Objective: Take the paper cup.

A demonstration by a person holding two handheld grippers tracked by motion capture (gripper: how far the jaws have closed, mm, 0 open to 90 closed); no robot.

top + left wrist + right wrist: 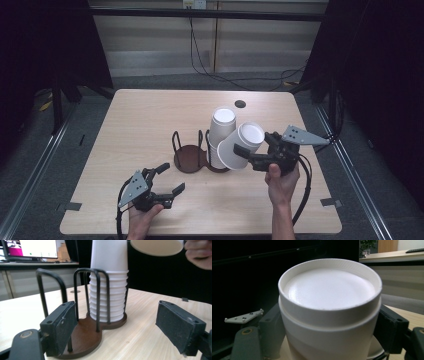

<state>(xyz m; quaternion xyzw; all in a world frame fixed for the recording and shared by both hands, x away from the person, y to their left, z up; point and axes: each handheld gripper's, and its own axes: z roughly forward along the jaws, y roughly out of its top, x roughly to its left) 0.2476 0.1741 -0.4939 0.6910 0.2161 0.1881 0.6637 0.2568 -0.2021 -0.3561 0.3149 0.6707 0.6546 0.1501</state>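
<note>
Right tongs (pixel 243 151) gripping tilted cup (pixel 241 146), left tongs (pixel 169 179) low

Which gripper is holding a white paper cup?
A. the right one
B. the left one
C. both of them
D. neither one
A. The right gripper has its jaws clamped on the sides of a white paper cup, held tilted beside the stack of cups in the holder, while the left gripper has nothing between its jaws.

White paper cups (pixel 221 131) are stacking up in a dark brown holder (pixel 192 157) with black wire; the surface (pixel 150 120) is showing pale wood grain.
</note>
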